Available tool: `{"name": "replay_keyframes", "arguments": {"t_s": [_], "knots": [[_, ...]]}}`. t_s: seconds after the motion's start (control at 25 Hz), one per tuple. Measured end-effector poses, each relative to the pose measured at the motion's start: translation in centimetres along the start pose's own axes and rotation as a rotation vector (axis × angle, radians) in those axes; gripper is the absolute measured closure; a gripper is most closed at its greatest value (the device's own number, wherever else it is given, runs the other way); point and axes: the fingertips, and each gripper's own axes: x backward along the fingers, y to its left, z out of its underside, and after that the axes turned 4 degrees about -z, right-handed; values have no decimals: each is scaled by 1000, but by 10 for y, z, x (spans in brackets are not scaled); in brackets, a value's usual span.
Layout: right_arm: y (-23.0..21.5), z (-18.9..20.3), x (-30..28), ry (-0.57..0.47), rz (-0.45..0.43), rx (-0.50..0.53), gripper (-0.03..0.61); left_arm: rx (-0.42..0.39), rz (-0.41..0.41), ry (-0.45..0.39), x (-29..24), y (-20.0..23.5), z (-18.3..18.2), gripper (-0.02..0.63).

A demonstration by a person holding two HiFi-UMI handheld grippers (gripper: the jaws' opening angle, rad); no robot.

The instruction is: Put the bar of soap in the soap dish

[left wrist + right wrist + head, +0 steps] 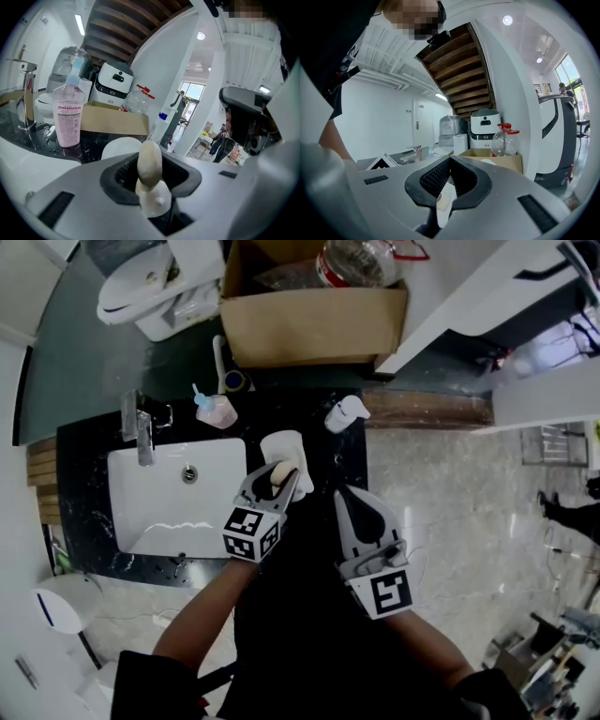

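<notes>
overhead, left claw (284,472) grips the soap (279,475) at the soap dish (284,444); right claw (450,161) shows closed in its own view.

Left gripper (283,479) clamps the bar of soap (150,161) — right gripper (345,495) jaws together.

The bar of soap (150,161) was pale cream and the soap dish (286,446) white. The left gripper (277,480) and right gripper (348,501) were light grey with black ribbed pads, and each carried black-and-white square markers. The countertop (84,521) was black with faint pale flecks, and the sink (216,512) white. On the far side, the bottle (216,412) was pink with a light blue cap and the cardboard box (314,326) brown. On the right, the floor (469,493) was marbled grey.
</notes>
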Motion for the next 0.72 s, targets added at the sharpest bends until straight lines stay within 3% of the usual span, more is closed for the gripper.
{"name": "replay_keyframes", "arguments": {"t_s": [0.72], "knots": [[-5,4,0,6,4,-8,571,-1,-23,-51,-10,1,-14,495]]}}
